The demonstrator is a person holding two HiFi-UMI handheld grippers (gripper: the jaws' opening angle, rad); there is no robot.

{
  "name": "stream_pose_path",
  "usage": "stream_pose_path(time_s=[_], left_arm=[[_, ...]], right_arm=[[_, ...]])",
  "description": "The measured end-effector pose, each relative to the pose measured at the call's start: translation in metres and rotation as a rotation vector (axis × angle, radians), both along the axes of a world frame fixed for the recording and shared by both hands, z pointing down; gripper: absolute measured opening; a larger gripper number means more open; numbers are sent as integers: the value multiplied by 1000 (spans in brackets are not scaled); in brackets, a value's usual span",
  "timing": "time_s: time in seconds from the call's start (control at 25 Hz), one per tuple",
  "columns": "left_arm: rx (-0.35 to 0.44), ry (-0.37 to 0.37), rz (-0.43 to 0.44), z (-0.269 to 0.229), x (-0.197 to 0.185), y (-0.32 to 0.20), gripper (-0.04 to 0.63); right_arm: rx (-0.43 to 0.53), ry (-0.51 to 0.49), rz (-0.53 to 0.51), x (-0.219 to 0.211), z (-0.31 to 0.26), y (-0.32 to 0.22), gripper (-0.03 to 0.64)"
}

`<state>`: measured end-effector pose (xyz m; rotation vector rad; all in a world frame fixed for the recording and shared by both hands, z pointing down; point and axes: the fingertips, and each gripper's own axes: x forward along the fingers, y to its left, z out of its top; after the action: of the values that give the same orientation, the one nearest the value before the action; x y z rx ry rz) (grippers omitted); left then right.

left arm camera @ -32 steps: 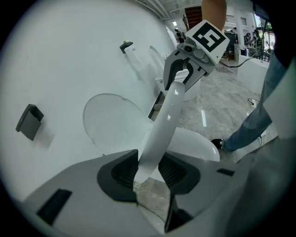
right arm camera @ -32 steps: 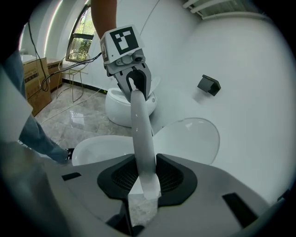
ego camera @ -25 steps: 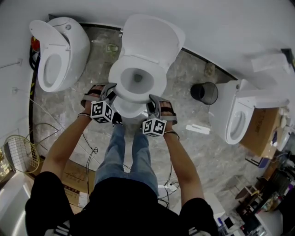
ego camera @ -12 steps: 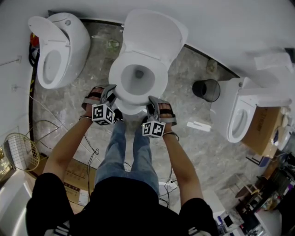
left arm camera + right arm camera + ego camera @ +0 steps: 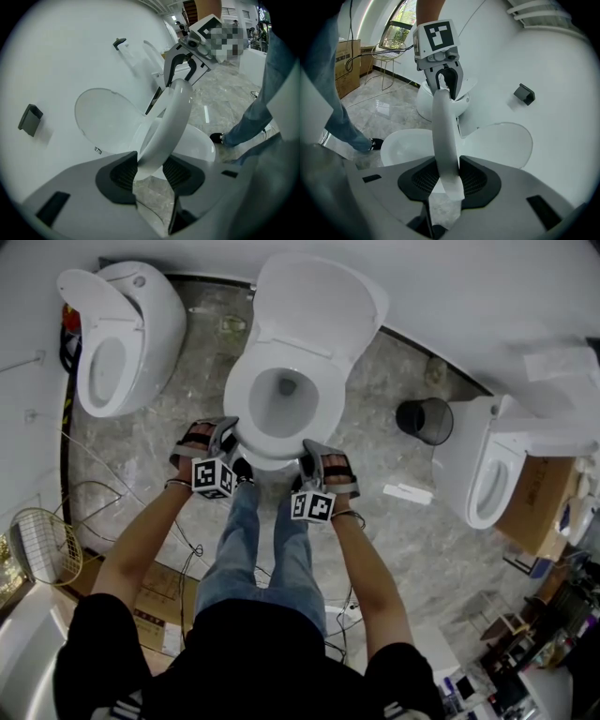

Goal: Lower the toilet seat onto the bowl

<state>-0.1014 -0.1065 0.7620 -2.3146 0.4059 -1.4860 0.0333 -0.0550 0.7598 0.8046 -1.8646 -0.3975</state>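
The white toilet [image 5: 272,460] stands in the middle, its lid [image 5: 319,306] leaning back against the wall. I hold the seat ring [image 5: 240,399] by its front rim, low over the bowl. My left gripper [image 5: 228,437] is shut on the rim's left front and my right gripper [image 5: 314,454] on its right front. In the left gripper view the seat [image 5: 168,117] runs up from between the pads [image 5: 123,174], over the bowl [image 5: 197,143]. In the right gripper view the seat [image 5: 443,126] is pinched between the pads [image 5: 474,179], with the bowl [image 5: 403,143] below.
A second toilet [image 5: 122,343] stands at the left and a third [image 5: 492,474] at the right. A black bin [image 5: 424,420] sits between the middle and right toilets. A wire basket [image 5: 42,554], cables and cardboard boxes [image 5: 534,502] lie around the marble floor.
Both grippers have come down and toward me with the seat, which now lies lower over the bowl. The grip on the rim looks the same.
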Motion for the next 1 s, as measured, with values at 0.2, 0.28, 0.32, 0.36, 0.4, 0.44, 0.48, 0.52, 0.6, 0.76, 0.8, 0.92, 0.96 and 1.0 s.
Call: stream_pose_path(time_s=[0.2,0.28,0.32,0.36,0.4,0.44,0.48,0.52,0.6,0.76,0.8,0.92,0.96,1.0], left_arm=[[6,-14,11,10,-4,8,169],[9,-20,15,13,-5,11,171],[10,-22,17,14,-6,12,172],[13,-24,19,15,-6,14,172],[15,-26,22,17,-6,16,173],[17,-28,24,18,-7,18,173],[18,-32,25,20,-7,19,174],[19,-35,24,21,-7,20,176],[17,-43,23,26,-8,23,179],[15,-58,21,35,-12,29,184],[15,-61,20,37,-13,31,186],[20,-72,23,43,-16,36,188],[22,-76,26,45,-17,37,190],[23,-80,29,48,-17,38,190]], right_arm=[[-14,15,-11,-4,10,8,144],[-20,20,-16,-6,14,11,146],[-22,24,-19,-6,16,13,146],[-23,27,-22,-7,17,15,146],[-25,29,-24,-7,19,17,147],[-27,30,-27,-8,21,18,149],[-29,32,-29,-8,23,20,149],[-31,35,-33,-9,25,22,150],[-33,43,-40,-9,29,25,152],[-40,60,-55,-13,36,30,155],[-43,65,-58,-14,39,32,156],[-56,75,-65,-16,45,38,160],[-58,77,-67,-17,48,38,160],[-59,80,-68,-18,50,39,161]])
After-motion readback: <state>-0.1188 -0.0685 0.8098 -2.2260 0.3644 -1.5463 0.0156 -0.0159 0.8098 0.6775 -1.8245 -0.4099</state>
